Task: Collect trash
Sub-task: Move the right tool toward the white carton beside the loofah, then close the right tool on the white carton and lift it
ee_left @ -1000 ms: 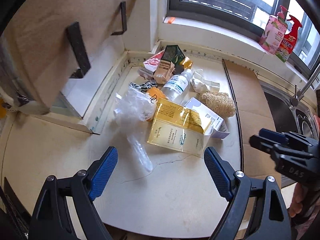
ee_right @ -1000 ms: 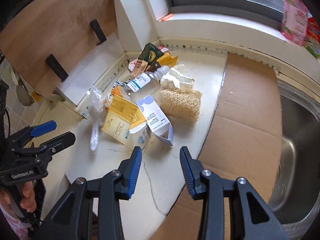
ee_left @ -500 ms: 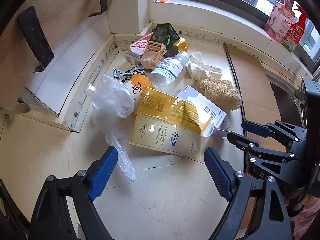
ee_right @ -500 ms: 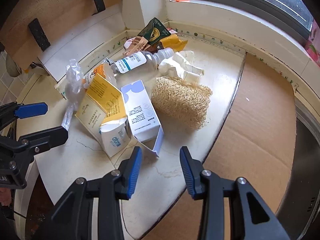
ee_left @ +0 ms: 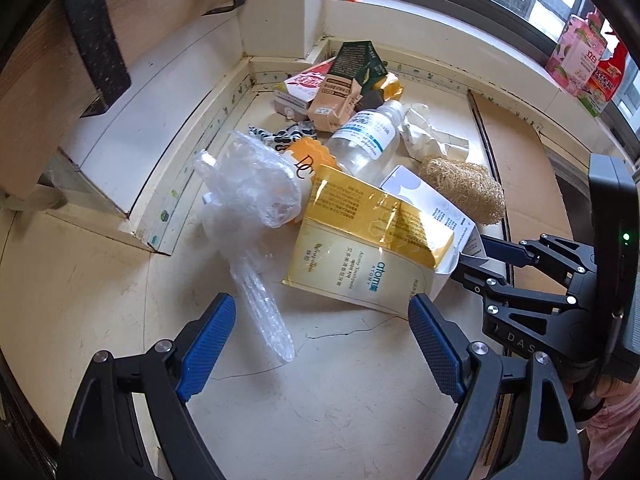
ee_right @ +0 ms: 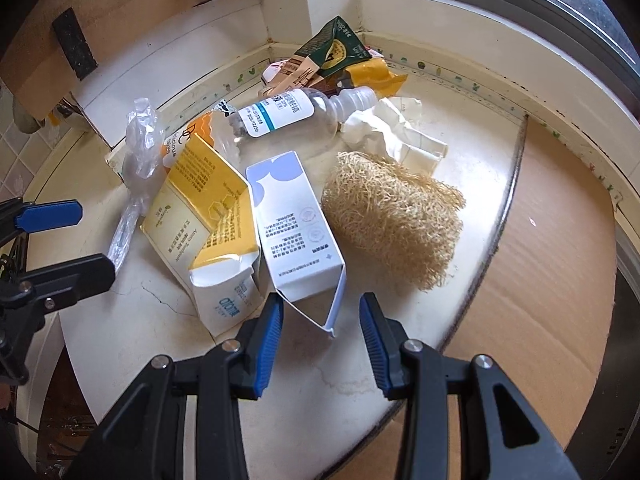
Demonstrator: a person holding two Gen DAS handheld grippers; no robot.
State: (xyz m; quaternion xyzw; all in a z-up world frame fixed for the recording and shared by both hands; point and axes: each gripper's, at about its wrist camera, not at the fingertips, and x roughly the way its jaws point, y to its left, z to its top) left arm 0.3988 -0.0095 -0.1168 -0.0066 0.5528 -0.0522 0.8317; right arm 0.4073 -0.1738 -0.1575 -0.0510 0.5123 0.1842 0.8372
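Observation:
A trash pile lies in the counter corner: a torn yellow box [ee_left: 360, 248], a white and blue carton [ee_right: 292, 224], a clear bottle [ee_right: 288, 118], a loofah [ee_right: 392, 224], crumpled paper [ee_right: 388, 132], a clear plastic bag [ee_left: 248, 188] and several snack wrappers [ee_left: 344, 76]. My left gripper [ee_left: 320, 320] hangs open just in front of the yellow box and the bag's tail. My right gripper [ee_right: 322, 316] is open, and the carton's open flap end lies between its fingertips without the pads pressing on it. Each gripper shows in the other's view: the right gripper [ee_left: 480, 256], the left gripper [ee_right: 60, 240].
A cardboard sheet [ee_right: 540, 240] covers the counter to the right, with a steel sink [ee_right: 628, 280] beyond it. Cleaning bottles [ee_left: 576, 52] stand on the window sill. A wooden cabinet door with black handles [ee_left: 92, 32] stands at the left. The counter's front edge runs under both grippers.
Both grippers have sunk and closed in on the pile. The right one has come up to the carton, whose open end now sits between its fingertips. Neither jaw width changed.

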